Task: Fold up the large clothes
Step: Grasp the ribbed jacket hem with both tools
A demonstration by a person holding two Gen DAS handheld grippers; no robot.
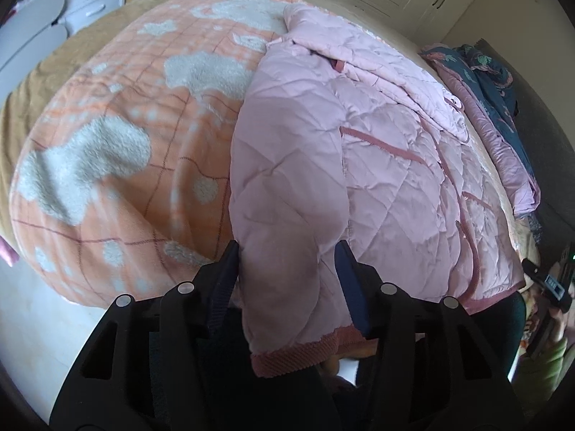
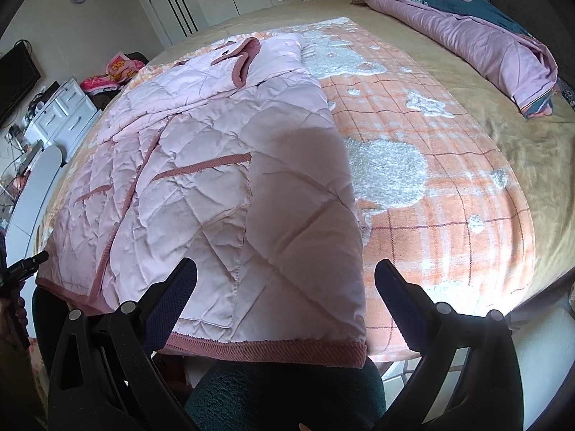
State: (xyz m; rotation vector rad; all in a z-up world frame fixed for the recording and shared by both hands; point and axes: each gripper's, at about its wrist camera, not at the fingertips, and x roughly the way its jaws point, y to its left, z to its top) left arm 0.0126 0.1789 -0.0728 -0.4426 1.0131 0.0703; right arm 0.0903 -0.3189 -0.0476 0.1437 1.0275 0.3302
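Garment: pink quilted jacket with darker pink ribbed trim (image 2: 201, 194), spread on the orange-and-white checked fleece blanket (image 2: 431, 194) on the bed; fills centre-left of the right wrist view, hem hanging over the near bed edge.
Left tool (image 1: 287, 280): fingers astride a folded-in side panel near the hem; whether they pinch it, cannot tell.
Right tool (image 2: 285, 287): wide, holding nothing, above the hem.
Progress: judged early; sides appear folded inward, lengthwise folds remain.
Background: rumpled blue-and-lilac duvet (image 2: 467, 28), upper right.
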